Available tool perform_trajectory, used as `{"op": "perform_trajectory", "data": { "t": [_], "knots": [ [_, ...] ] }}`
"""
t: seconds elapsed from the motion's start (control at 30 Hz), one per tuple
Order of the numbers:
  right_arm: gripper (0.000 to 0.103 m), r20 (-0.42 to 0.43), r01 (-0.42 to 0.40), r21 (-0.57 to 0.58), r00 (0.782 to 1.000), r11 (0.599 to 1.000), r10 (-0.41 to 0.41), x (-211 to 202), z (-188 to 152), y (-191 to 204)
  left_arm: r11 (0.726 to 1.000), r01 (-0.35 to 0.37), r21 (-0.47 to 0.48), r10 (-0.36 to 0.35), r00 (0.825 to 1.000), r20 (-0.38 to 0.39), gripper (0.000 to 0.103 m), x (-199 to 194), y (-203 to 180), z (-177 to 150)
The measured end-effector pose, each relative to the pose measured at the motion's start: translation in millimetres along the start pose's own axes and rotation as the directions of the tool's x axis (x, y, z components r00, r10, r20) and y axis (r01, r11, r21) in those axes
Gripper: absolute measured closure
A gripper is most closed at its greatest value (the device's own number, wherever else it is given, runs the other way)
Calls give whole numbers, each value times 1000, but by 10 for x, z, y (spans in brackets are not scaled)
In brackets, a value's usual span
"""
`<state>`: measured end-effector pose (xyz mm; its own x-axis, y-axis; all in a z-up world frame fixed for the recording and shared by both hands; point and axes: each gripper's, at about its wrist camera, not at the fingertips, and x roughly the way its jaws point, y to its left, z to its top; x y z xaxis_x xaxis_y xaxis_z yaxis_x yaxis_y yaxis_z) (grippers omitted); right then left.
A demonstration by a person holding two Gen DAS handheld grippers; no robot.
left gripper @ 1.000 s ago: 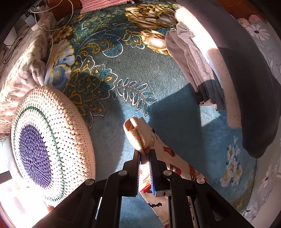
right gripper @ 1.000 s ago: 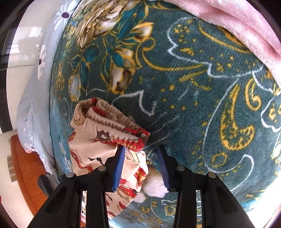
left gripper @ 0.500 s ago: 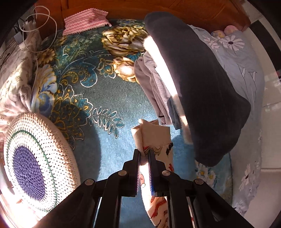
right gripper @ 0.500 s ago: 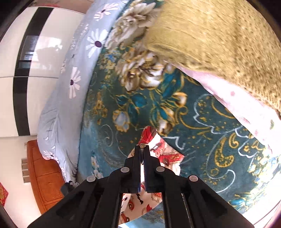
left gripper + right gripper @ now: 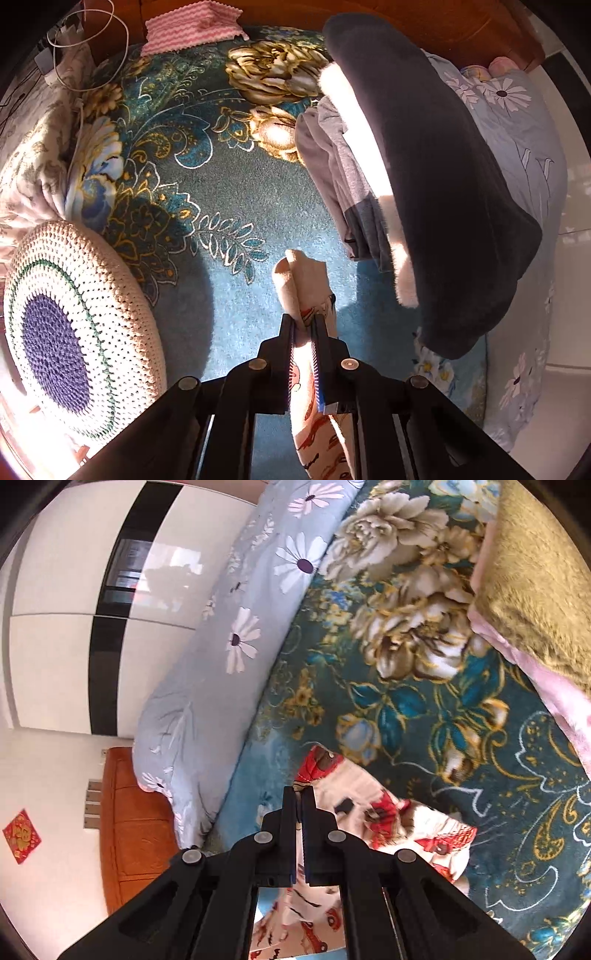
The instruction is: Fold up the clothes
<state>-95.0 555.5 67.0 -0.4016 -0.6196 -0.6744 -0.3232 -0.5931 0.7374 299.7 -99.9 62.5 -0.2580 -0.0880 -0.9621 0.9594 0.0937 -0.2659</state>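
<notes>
A cream garment with red cartoon prints (image 5: 306, 280) is lifted above a teal floral blanket (image 5: 229, 184). My left gripper (image 5: 303, 323) is shut on one end of it, and the cloth sticks up past the fingertips and hangs down below them. In the right wrist view the same garment (image 5: 373, 805) shows its red-trimmed edge, and my right gripper (image 5: 299, 794) is shut on that edge. The rest of the cloth sags to the right and below the fingers onto the blanket (image 5: 424, 709).
A crocheted round cushion (image 5: 74, 332) lies at the left. A dark fleece blanket (image 5: 436, 177) and grey clothes (image 5: 340, 173) are piled at the right. A pink cloth (image 5: 192, 26) lies at the back. A tan and pink blanket (image 5: 535, 590) and a daisy-print quilt (image 5: 221, 657) flank the bed.
My right gripper went from open beside the red-trimmed edge to shut on it, then rose. Both grippers have lifted the garment higher above the blanket.
</notes>
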Motion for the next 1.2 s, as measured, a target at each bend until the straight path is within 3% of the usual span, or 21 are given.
{"op": "perform_trajectory", "data": {
  "t": [0.1,0.23,0.37,0.63,0.83,0.9,0.97,1.0,1.07,1.2],
  "knots": [
    [101,-63,120,64,991,991,-116,173,-197,-423,997,-43,-62,41,999,-36,93,136,242,-69],
    [101,-155,280,132,954,951,-259,399,-452,-973,989,-88,-121,81,995,-60,92,249,475,-136],
    [98,-171,372,72,919,925,-356,511,-436,-1018,988,-109,-112,102,992,-71,91,299,492,-166],
    [93,-227,383,128,909,915,-349,797,-448,-1109,993,-91,-70,87,994,-62,91,301,325,-110],
    [100,-183,345,234,934,909,-308,874,-422,-1027,996,-43,-79,40,998,-38,93,217,257,-38],
    [101,-134,289,242,955,926,-263,745,-288,-897,998,-2,-70,0,1000,-18,93,125,174,11],
    [101,-74,220,234,975,947,-209,554,-125,-727,993,104,-57,-104,995,9,95,-53,41,85],
    [101,-45,188,223,982,957,-183,445,-43,-640,986,161,-42,-160,986,40,97,-187,-34,130],
    [101,-46,218,202,976,955,-213,360,-16,-665,970,242,16,-243,964,112,99,-484,-145,248],
    [101,-46,277,160,961,947,-273,190,38,-714,984,161,69,-169,978,123,98,-555,-50,394]
  ]
}}
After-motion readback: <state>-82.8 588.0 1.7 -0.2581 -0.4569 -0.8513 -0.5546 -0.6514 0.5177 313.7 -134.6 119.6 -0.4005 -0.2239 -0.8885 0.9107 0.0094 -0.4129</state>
